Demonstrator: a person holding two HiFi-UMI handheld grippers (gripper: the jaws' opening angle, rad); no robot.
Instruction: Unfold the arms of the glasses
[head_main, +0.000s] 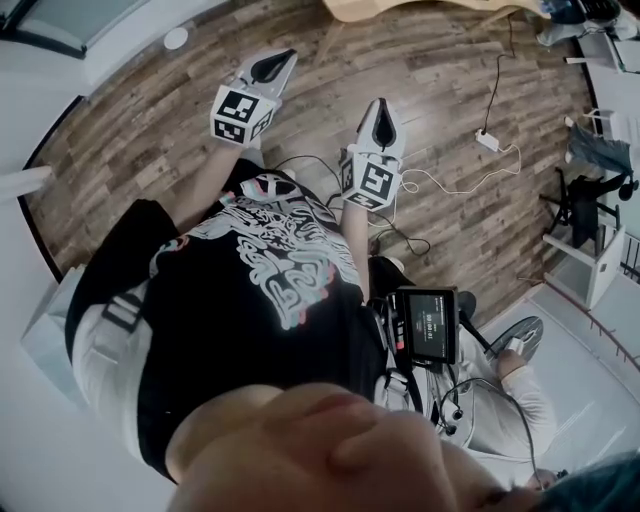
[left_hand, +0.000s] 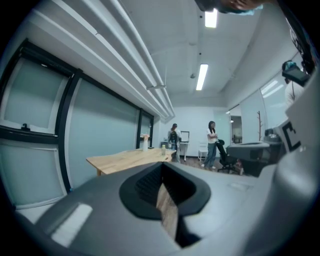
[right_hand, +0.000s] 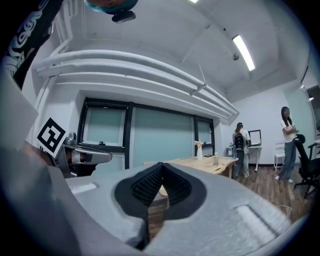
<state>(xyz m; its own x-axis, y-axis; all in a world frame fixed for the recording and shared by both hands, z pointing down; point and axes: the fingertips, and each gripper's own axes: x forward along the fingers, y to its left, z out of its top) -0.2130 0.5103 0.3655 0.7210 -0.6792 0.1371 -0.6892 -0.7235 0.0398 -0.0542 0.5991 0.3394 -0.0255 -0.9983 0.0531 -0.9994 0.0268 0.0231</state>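
the task has not begun, as far as the pictures show. no glasses appear in any view, so i cannot say where they lie; nothing is unfolded and nothing is held. the person stands over a wood floor (head_main: 130, 130) with both tools held out in front, well apart from the bench (left_hand: 127, 159), which shows far off in both gripper views and only as an edge at the top of the head view.

the left hand-held gripper (head_main: 268, 68) points out over the floor. its own view shows the jaws brought together at the tips, only a narrow slit below them, and nothing between them. the right hand-held gripper (head_main: 383, 124) is the same: jaws together and empty, with the far bench seen over the tips.

on the bench stand a bottle (right_hand: 215, 159) and a small vase (right_hand: 199, 149); if the glasses are there, they are too small to make out. all of the job is left, in my judgement: get to the glasses, steady the frame with one tool, and swing each arm out with the other.

as for writing, little can be read. each cube (head_main: 242, 110) bears black-and-white square markers, not letters. the black shirt (head_main: 270, 260) carries a pale graphic print whose shapes i cannot read as words. a small screen (head_main: 427, 325) at the person's waist shows a line of light figures, too small to read. no brand name is legible anywhere.
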